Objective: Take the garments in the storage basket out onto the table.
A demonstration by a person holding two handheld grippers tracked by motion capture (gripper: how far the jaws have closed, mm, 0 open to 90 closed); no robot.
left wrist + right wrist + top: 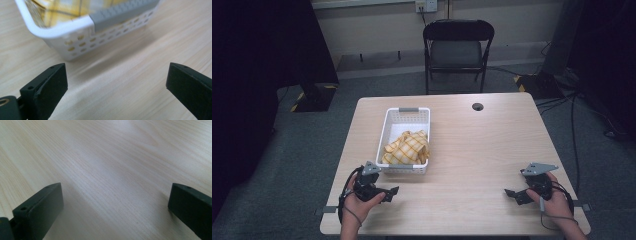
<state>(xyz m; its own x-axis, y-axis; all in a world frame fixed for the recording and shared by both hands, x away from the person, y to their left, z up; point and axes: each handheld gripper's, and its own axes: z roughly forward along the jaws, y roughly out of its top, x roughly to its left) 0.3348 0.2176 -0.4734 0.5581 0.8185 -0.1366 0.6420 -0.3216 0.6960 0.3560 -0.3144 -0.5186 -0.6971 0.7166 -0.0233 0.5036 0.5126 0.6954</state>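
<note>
Both tongs rest low over the counter (472, 150) at the person's edge, and neither has hold of anything, so the work looks to be at its very start or in a pause between steps. The left tongs (388, 192) sit just beside the near end of the white basket (388, 131); in the left gripper view the jaws stand wide apart with bare wood between them, and the basket's perforated wall (82, 45) and grey handle (122, 13) lie just ahead. The right tongs (514, 194) are well apart from the basket, near the right edge, and in the right gripper view their jaws also gape wide over plain wood grain.

The thing in hand appears to be the yellow checked cloth (407, 148). It lies crumpled in the near half of the basket, bunched into loose folds and rising about to the rim, while the far half of the basket is bare. From the left gripper view it shows as blurred yellow with darker lines (60, 8) behind the rim.

The next move likely falls to the left tongs: lift over the near wall, come down onto a raised fold, and close on it. Soft cloth gives, so the bite needs to take a thick fold rather than a thin edge, and the light basket may shift if the cloth drags.
</note>
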